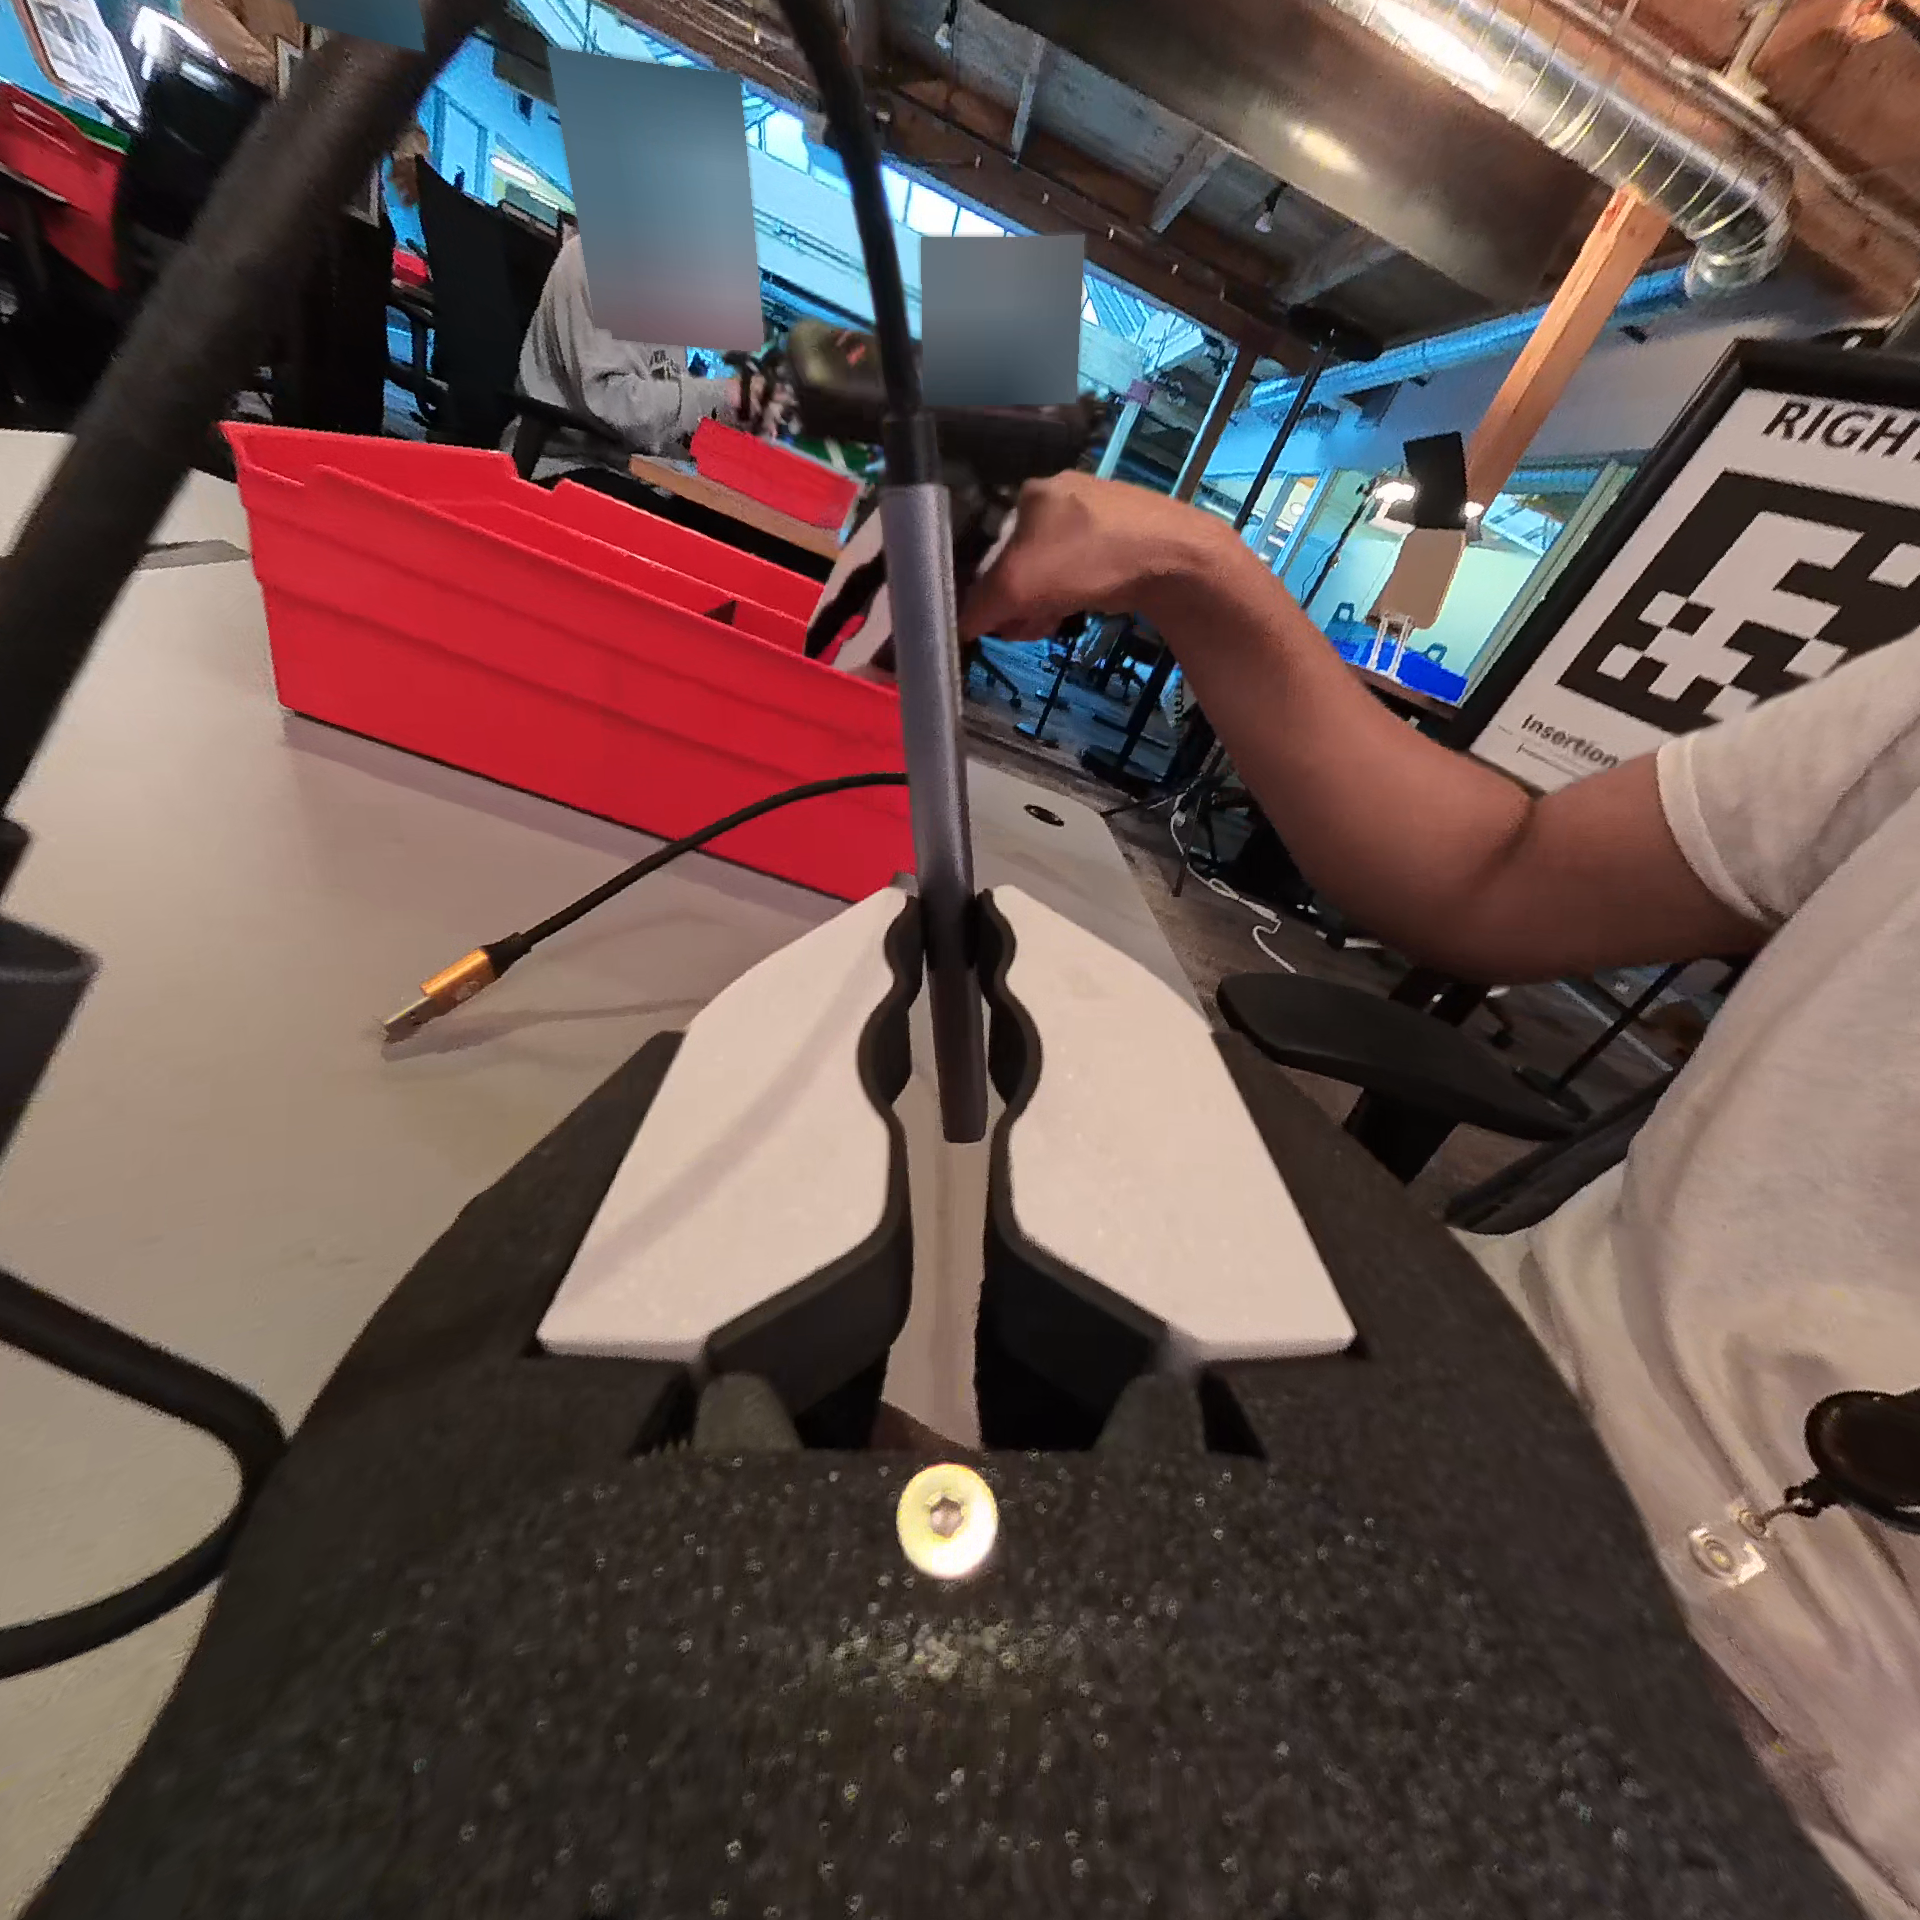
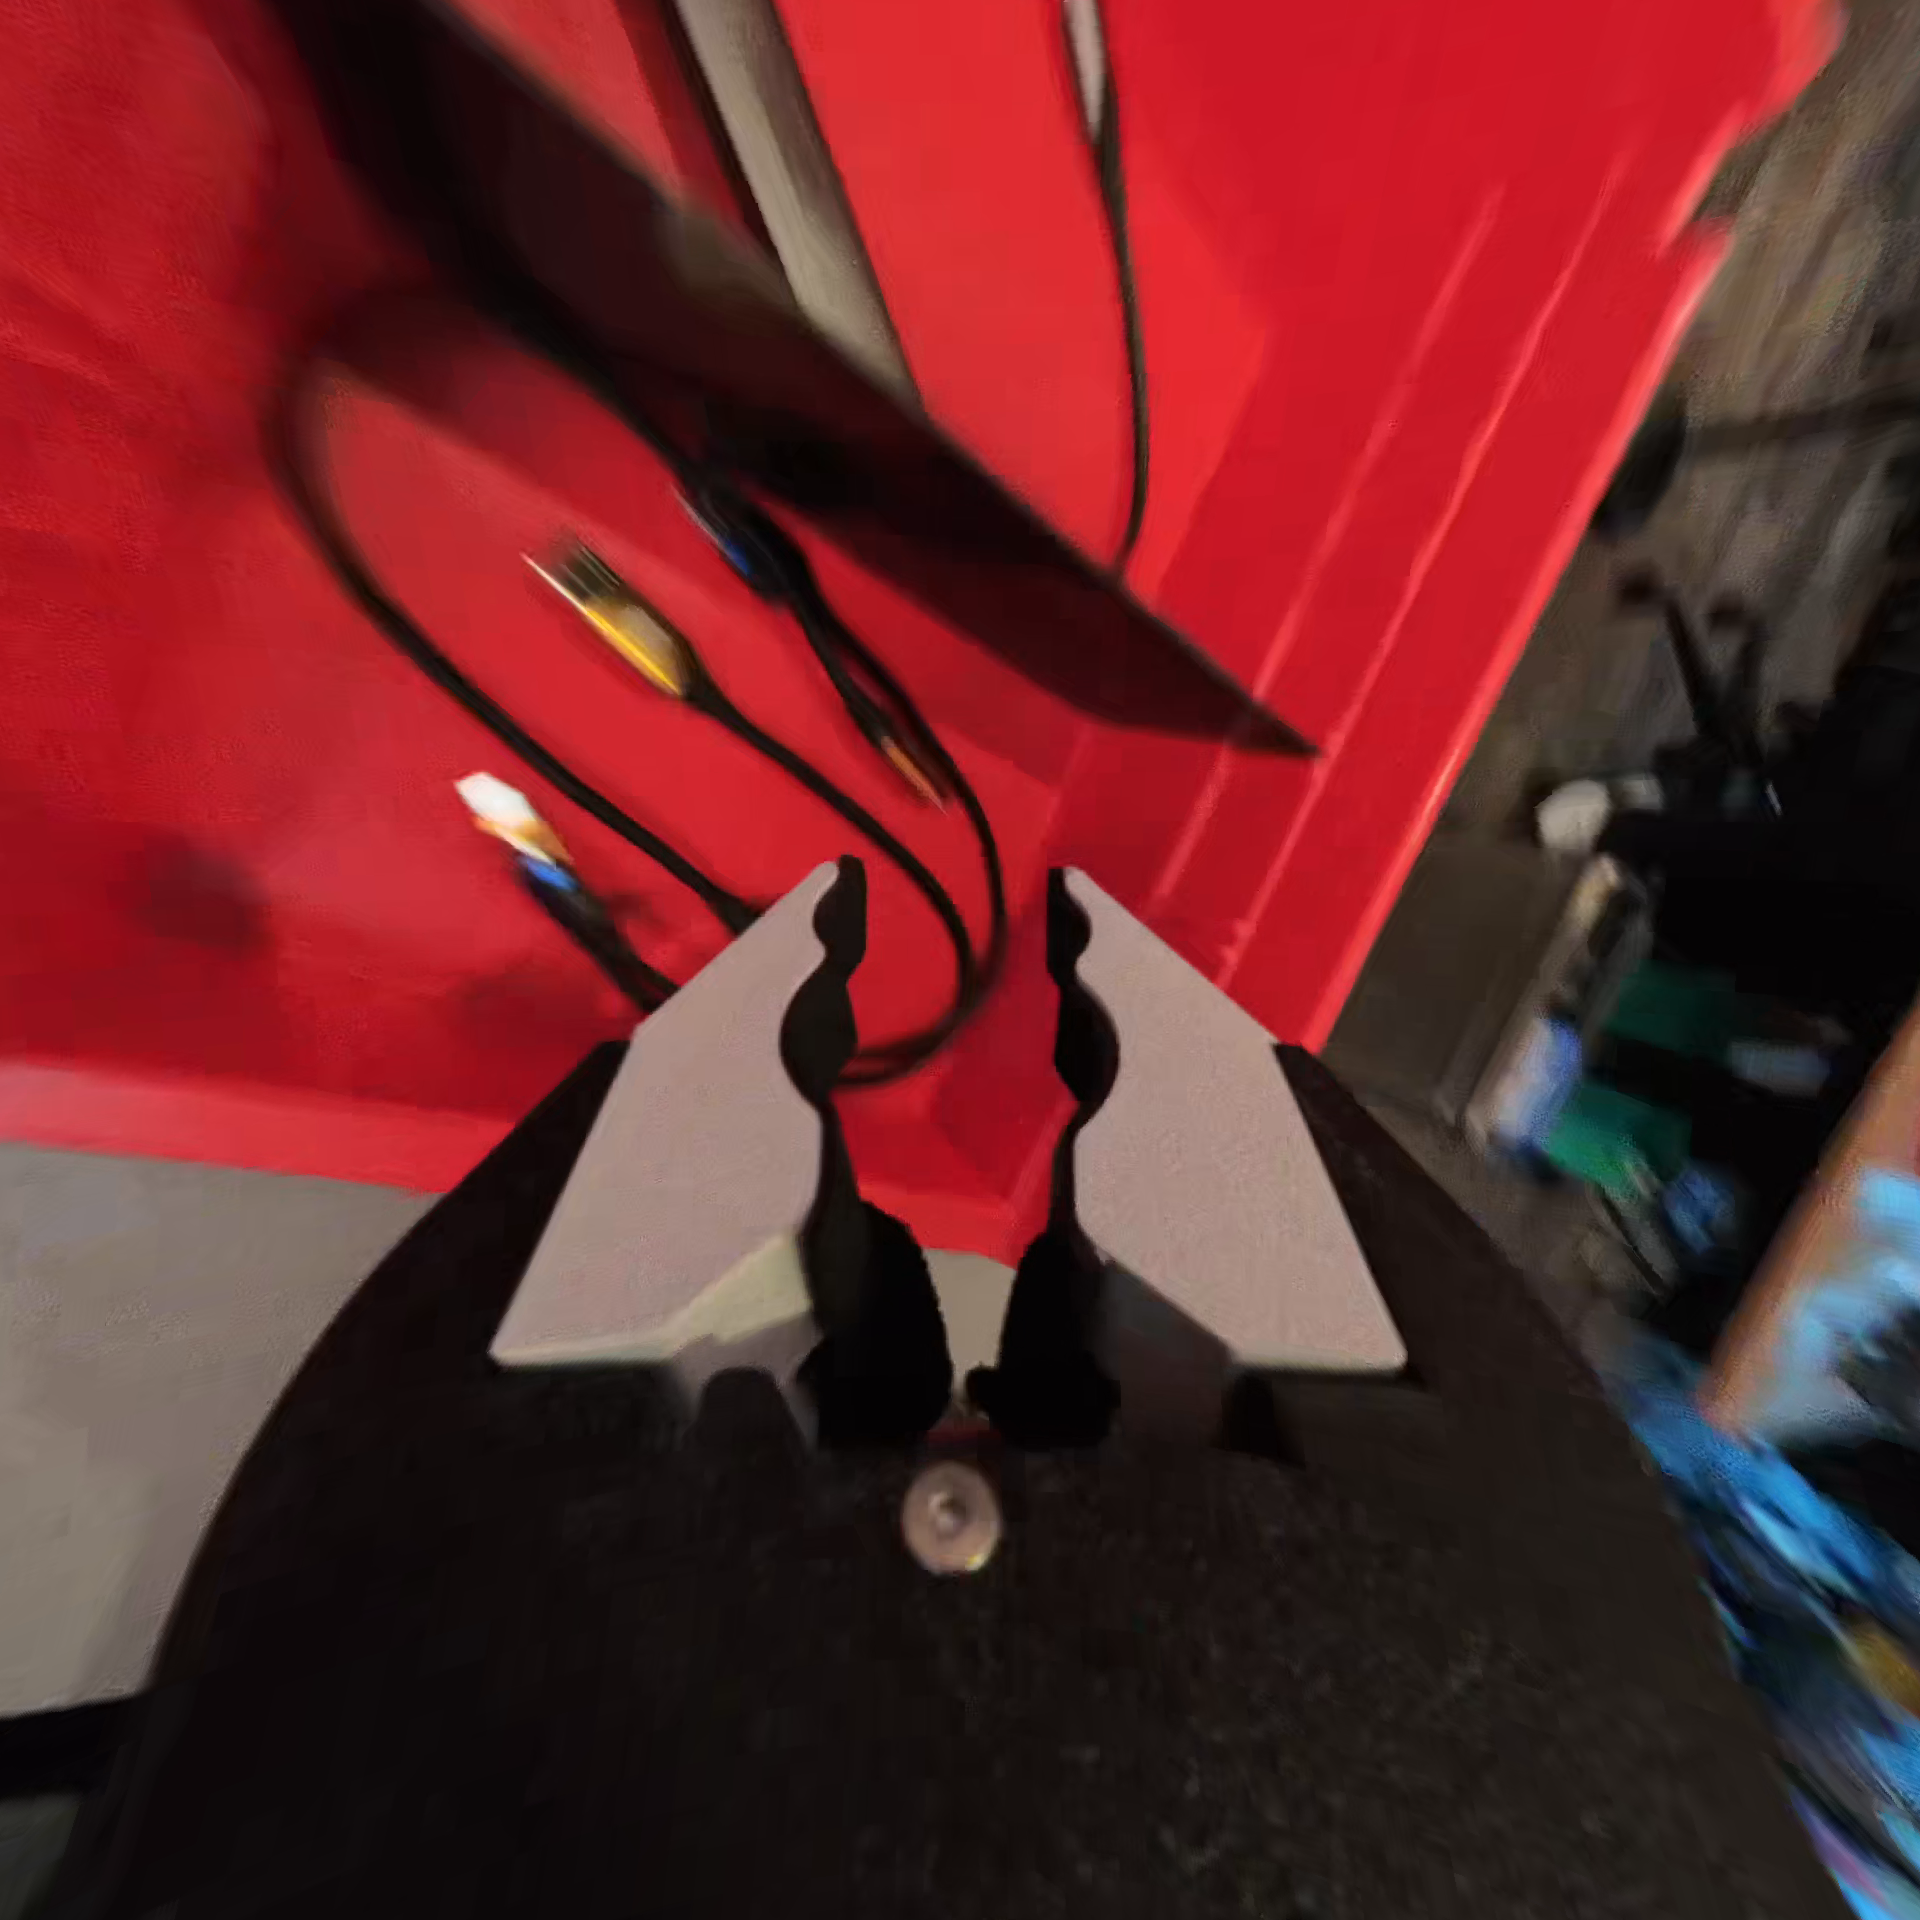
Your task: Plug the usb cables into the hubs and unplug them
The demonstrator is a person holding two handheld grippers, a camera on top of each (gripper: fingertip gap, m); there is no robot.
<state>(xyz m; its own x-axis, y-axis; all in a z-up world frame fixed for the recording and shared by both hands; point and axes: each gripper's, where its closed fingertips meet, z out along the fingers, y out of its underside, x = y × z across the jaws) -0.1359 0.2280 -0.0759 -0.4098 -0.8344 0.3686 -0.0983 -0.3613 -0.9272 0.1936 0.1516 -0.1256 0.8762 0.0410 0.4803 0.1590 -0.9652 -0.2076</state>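
Two claws show, one per view. Nearest, the left claw pinches a slim grey adapter body that stands nearly upright, long axis rising away from the claw, a black cable leaving its top. Left of it on the white bench, a gold-tipped USB plug lies loose, its lead running toward the red bin near the bench's far edge. Beyond, a hand holds the right claw over that bin. Its jaws are spread and hold nothing; blurred cable ends lie on the bin floor just ahead of it.
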